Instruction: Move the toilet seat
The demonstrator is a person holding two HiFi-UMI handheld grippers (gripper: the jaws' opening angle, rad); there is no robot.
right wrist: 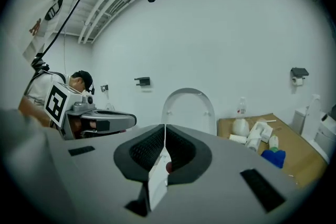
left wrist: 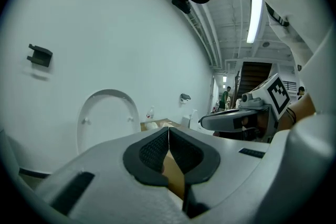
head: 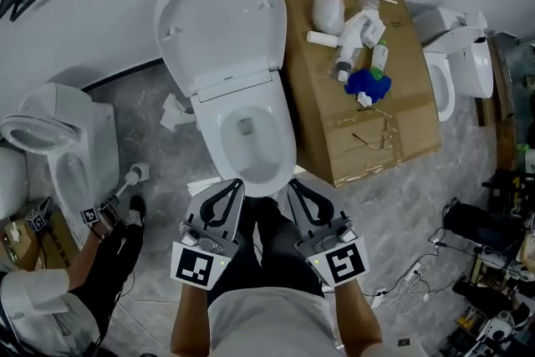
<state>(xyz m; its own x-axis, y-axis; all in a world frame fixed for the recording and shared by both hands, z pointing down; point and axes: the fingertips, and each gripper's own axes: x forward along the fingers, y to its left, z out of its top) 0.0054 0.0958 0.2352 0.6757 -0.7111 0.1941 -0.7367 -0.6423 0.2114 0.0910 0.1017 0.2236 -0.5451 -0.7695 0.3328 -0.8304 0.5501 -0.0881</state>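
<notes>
As the white oval plastic toilet seat (head: pixel 221 21) is stood upright at upper centre: its top rim should be reached with jaws opened first, then lowered gently.
Left gripper (head: pixel 236 182): shut, empty, held lower centre, pointed at the white ceramic bowl (head: pixel 211 142).
Right gripper (head: pixel 292 185): shut, empty, held alongside.

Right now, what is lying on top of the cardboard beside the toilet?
On the cardboard lie several white bottles, a round white jug and a blue lump. Anything beneath that pile is covered.
</notes>
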